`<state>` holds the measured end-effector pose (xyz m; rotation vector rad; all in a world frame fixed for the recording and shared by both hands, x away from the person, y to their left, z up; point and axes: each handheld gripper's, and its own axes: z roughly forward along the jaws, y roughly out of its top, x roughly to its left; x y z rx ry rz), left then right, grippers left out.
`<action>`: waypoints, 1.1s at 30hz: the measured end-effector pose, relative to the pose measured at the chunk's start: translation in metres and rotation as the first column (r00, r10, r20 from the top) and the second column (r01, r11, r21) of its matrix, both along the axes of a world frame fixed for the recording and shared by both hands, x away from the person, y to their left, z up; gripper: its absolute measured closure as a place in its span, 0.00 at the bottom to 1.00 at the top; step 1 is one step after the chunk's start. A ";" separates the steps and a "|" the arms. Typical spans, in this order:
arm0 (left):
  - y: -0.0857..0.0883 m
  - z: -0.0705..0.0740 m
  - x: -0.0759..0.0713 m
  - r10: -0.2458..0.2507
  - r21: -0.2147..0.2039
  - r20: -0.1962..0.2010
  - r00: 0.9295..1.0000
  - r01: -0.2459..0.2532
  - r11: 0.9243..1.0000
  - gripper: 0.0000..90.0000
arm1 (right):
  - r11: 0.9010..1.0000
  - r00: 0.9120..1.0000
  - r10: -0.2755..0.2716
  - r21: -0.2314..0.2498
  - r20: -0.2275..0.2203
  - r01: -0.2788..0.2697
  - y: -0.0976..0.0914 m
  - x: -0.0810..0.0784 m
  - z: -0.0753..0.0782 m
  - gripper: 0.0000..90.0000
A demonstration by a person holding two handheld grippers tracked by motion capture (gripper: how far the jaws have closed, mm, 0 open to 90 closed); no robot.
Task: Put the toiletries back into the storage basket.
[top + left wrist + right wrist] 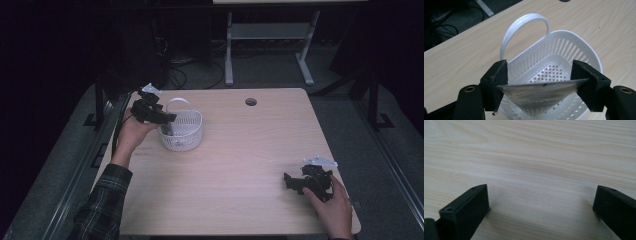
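A white slotted basket (186,134) with a hoop handle (178,101) stands at the table's far left. My left gripper (168,120) hangs over its near rim, shut on a flat grey wedge-shaped piece (537,96). The jaws press on the piece's two ends, and its point hangs down inside the basket (576,41). In the left gripper view my left gripper (540,76) looks down on the basket's perforated floor. My right gripper (291,181) sits low over the table's near right part. In its own view my right gripper (541,195) is open with only bare wood between the jaws.
The light wooden table (240,150) has a round cable hole (251,102) near its far edge. Behind the table stand a white desk frame (265,35) and loose cables (192,67) on the dark floor. A plaid sleeve (102,200) comes in at the lower left.
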<state>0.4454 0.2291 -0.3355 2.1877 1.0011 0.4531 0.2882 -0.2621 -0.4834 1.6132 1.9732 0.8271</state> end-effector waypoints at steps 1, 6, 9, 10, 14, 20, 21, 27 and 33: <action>0.000 -0.001 0.000 0.002 0.001 -0.004 1.000 -0.002 1.000 0.33 | 1.000 1.000 0.000 0.000 0.000 0.000 0.000 0.000 0.000 0.00; 0.000 -0.009 0.002 0.010 -0.003 -0.012 1.000 -0.010 1.000 0.33 | 1.000 1.000 0.000 0.000 0.000 0.000 0.000 0.000 0.000 0.00; -0.001 -0.014 0.003 0.008 -0.007 -0.021 1.000 -0.008 1.000 0.33 | 1.000 1.000 0.000 0.000 0.000 0.000 0.000 0.000 0.000 0.00; -0.001 -0.016 0.003 0.010 -0.010 -0.020 1.000 -0.011 1.000 0.33 | 1.000 1.000 0.000 0.000 0.000 0.000 0.000 0.000 0.000 0.00; -0.002 -0.020 0.004 0.010 -0.012 -0.034 0.999 -0.010 1.000 0.33 | 1.000 1.000 0.000 0.000 0.000 0.000 0.000 0.000 0.000 0.00; -0.002 -0.023 0.003 0.014 -0.024 -0.033 0.999 -0.015 1.000 0.33 | 1.000 1.000 0.000 0.000 0.000 0.000 0.000 0.000 0.000 0.00; -0.001 -0.023 0.003 0.012 -0.024 -0.031 0.999 -0.013 1.000 0.33 | 1.000 1.000 0.000 -0.001 0.000 0.000 0.000 0.000 0.000 0.00; -0.001 -0.023 0.003 0.010 -0.020 -0.029 1.000 -0.010 1.000 0.32 | 1.000 1.000 0.000 0.000 0.000 0.000 0.000 0.000 0.000 0.00; -0.001 -0.022 0.001 0.013 -0.016 -0.014 1.000 -0.013 1.000 0.23 | 1.000 1.000 0.000 0.000 0.000 0.000 0.000 0.000 0.000 0.00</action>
